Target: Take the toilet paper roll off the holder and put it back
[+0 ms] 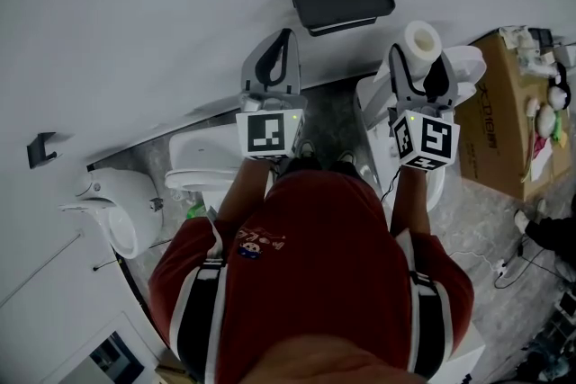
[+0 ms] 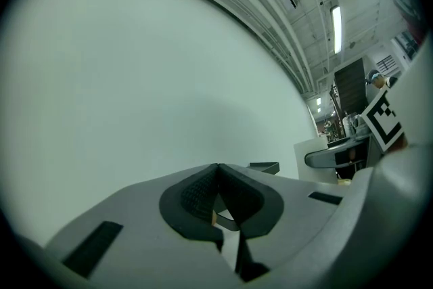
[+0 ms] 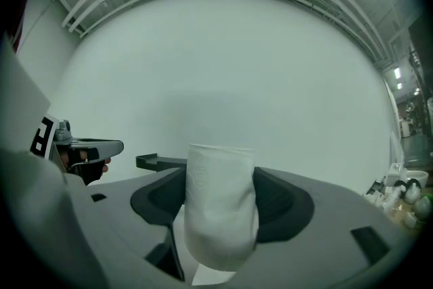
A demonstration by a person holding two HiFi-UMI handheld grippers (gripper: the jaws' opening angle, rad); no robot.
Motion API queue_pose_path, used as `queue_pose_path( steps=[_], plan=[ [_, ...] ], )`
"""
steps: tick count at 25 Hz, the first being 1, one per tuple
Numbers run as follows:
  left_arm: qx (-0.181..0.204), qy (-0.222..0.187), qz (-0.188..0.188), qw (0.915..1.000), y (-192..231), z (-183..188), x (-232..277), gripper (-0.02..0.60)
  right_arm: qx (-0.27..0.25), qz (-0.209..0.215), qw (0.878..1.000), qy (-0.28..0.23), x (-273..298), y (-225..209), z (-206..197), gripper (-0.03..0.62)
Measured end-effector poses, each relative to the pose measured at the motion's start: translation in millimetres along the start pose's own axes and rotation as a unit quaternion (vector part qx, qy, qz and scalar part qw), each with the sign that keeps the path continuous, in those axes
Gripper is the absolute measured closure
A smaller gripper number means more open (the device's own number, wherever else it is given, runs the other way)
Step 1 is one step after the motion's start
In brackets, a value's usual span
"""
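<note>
Roll: the toilet paper roll point(image 1: 423, 40) stands upright between the jaws of the right gripper point(image 3: 220, 203), clear of everything else.
Right gripper: jaws spread wide, both pads pressed against the sides of the roll, so it has a firm hold. It points roughly level at the white wall point(image 1: 162, 4).
Left gripper: the left gripper point(image 2: 218, 171) has its jaws brought together, tips meeting, with nothing between them. It is held up near the wall, beside the right one.
Holder: the holder point(image 1: 342, 1) is a dark shelf-like bracket fixed to the wall. Nothing is seen sitting on it.
Roll against holder: in the head view the roll is off the holder's right end and a little lower, apart from it. In the right gripper view the holder's edge shows just left of the roll, farther back.
Done, as it looks: the roll is off the holder, so the first half seems finished.
Left to do: carry the roll to the holder, seat it, then release.
Around: a toilet point(image 1: 202, 162) below the left gripper and a cardboard box point(image 1: 495, 103) to the right play no part.
</note>
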State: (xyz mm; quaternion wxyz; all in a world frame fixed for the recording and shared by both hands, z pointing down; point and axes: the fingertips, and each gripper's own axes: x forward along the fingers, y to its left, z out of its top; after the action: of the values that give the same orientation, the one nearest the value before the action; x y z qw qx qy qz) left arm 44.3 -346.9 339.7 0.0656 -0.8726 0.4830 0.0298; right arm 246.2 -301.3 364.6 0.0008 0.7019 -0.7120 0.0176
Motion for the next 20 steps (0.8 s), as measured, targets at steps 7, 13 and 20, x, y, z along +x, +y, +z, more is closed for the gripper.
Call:
queue_pose_path(
  steps=[7,13,20],
  plan=[
    [-0.002,-0.006,0.001,1.0,1,4,5,0.563,-0.002,-0.001,1.0,-0.003,6,-2,3,0.286],
    [-0.003,-0.009,0.002,1.0,5,3,6,0.563,-0.007,-0.004,1.0,-0.014,12,-4,13,0.286],
    [-0.012,-0.01,0.007,0.9999,11,2,8,0.563,-0.01,-0.007,0.999,-0.05,25,-8,45,0.286]
  ],
)
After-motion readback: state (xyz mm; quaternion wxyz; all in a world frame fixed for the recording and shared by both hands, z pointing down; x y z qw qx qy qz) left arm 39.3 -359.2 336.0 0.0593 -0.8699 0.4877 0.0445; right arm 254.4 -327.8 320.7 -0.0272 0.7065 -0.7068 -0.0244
